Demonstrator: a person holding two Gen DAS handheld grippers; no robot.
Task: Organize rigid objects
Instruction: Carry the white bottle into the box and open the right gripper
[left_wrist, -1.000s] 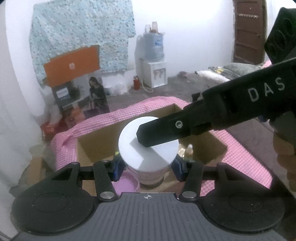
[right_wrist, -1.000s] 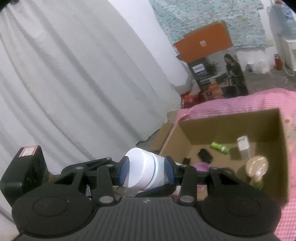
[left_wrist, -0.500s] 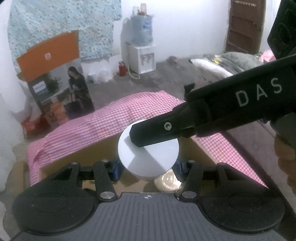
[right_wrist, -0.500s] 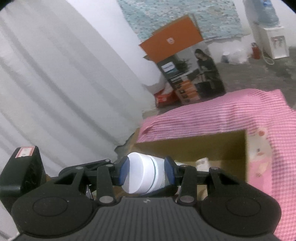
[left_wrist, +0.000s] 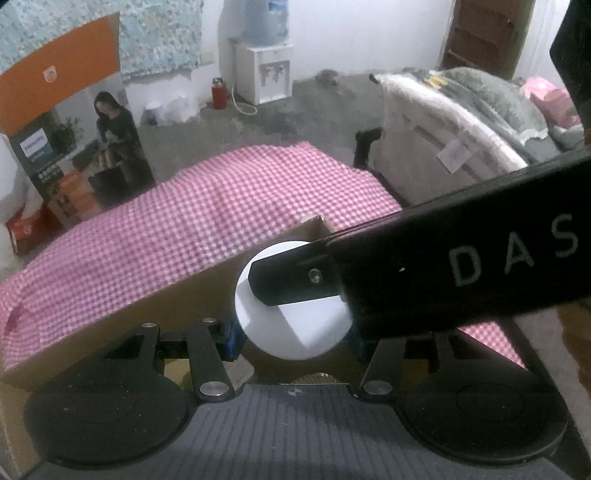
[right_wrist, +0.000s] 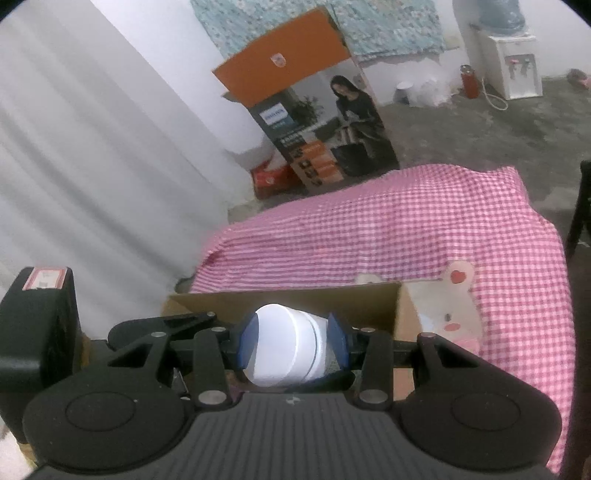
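Note:
A white round jar (left_wrist: 295, 317) with a flat lid sits between the blue pads of both grippers. My left gripper (left_wrist: 293, 336) is shut on the jar's body. My right gripper (right_wrist: 291, 345) is shut on the same white jar (right_wrist: 284, 347) from its side; its black finger (left_wrist: 291, 280) crosses over the lid in the left wrist view. The jar is held above the open cardboard box (right_wrist: 303, 299), which rests on a table with a pink checked cloth (right_wrist: 406, 229). The box's inside is hidden.
The box's far wall (left_wrist: 147, 302) stands just ahead of the left gripper. A bear print (right_wrist: 454, 295) is on the cloth right of the box. A tall orange printed carton (right_wrist: 306, 110), white curtain (right_wrist: 92, 147), and water dispenser (left_wrist: 264, 74) stand beyond.
Both grippers have lifted the jar up and tilted back. The box's inside and its contents have dropped out of sight; more of the cloth and room now shows.

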